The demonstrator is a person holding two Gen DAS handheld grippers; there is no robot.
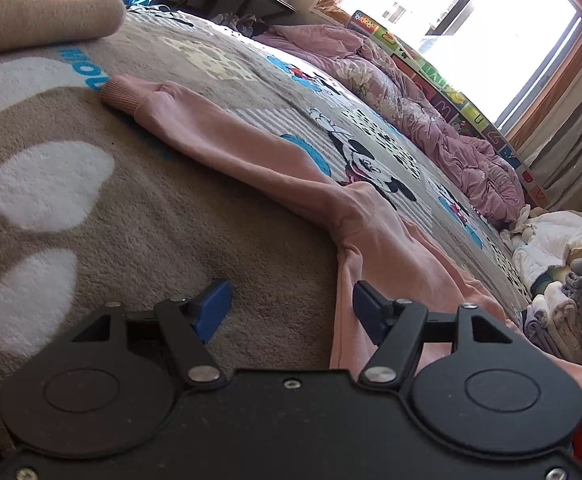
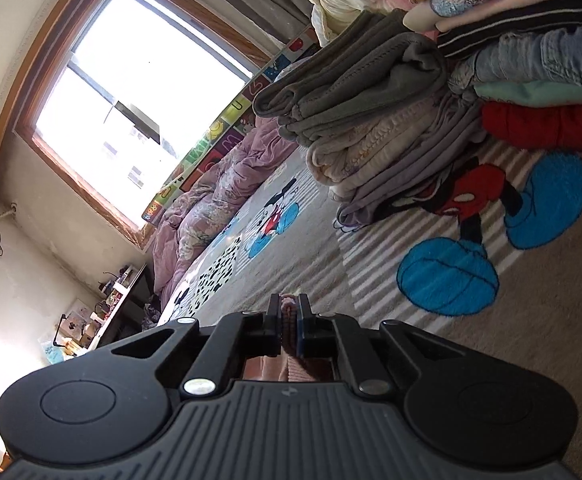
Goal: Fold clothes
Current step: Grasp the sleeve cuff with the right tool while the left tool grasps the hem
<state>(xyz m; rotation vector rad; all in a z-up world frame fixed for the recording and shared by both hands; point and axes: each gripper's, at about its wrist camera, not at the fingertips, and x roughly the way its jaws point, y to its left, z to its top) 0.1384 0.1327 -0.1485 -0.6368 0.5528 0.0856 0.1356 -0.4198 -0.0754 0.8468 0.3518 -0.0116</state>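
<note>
Your left gripper (image 1: 289, 306) hangs spread over the blanket (image 1: 131, 208), beside the pink top (image 1: 251, 160) lying flat there. Your right gripper (image 2: 289, 312) pinches pink ribbed cloth (image 2: 289, 314). Blue blanket lettering is cut off, unreadable.

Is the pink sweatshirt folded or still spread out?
Spread out: the pink sweatshirt lies flat on the blanket, its sleeve stretched out straight.
</note>
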